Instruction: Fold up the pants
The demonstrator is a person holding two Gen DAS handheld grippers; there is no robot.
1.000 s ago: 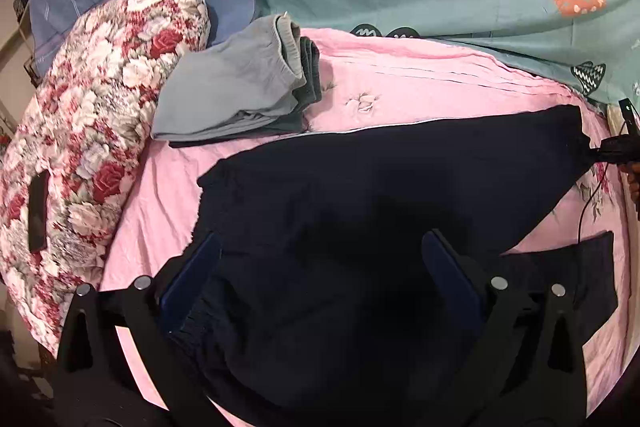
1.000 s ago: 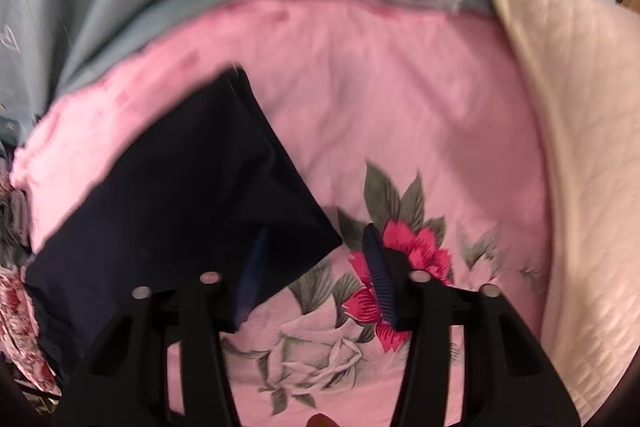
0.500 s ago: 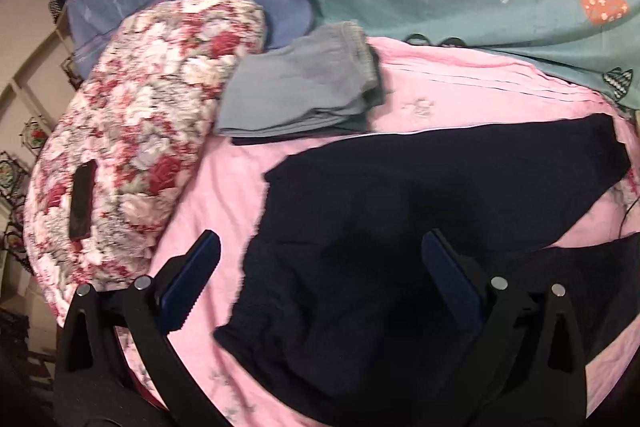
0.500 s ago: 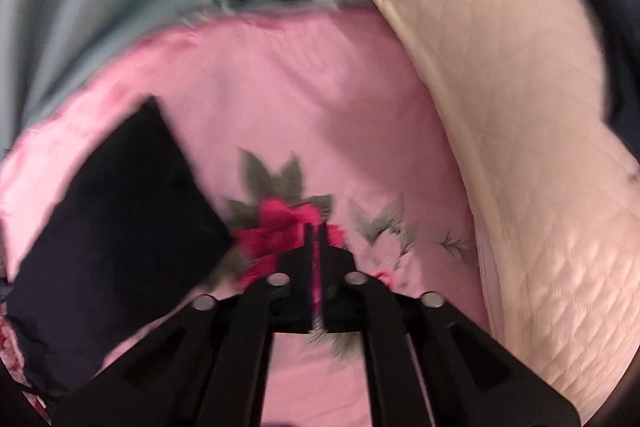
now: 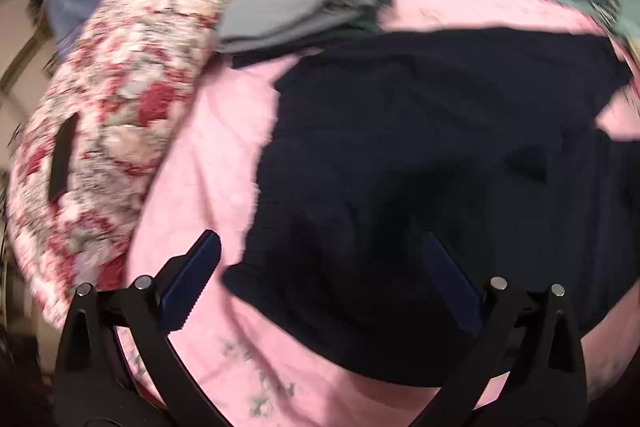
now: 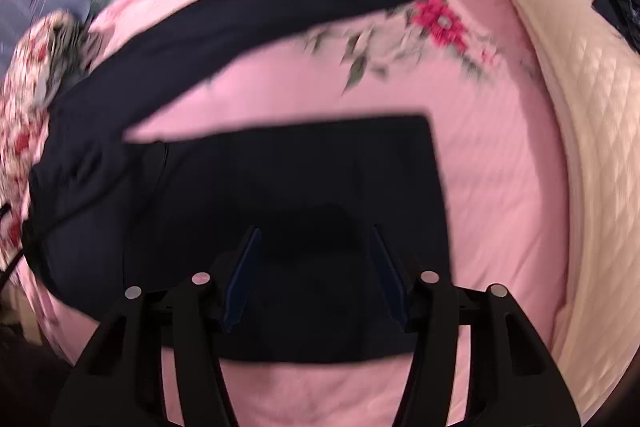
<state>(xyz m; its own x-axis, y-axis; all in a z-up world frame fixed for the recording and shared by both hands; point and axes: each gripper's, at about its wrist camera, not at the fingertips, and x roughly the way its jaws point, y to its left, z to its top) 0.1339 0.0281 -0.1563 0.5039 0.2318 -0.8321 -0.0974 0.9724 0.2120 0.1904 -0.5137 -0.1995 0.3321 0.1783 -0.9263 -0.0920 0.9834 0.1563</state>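
From my right wrist view the dark navy pants (image 6: 248, 195) lie flat on the pink bed sheet (image 6: 492, 167), legs splayed in a V; one squared hem sits just ahead of the right hand-held gripper (image 6: 316, 267), whose jaws are opening with nothing between them. Only this view shows the cream quilted blanket (image 6: 592, 131) off to its right. The left view shows the pants' waist end (image 5: 420, 155) ahead of the left hand-held gripper (image 5: 320, 279), spread and empty, I think hovering; motion blur hinders. Beyond, folded grey clothes (image 5: 304, 3) and, leftward, a lumpy floral pillow (image 5: 120, 99).
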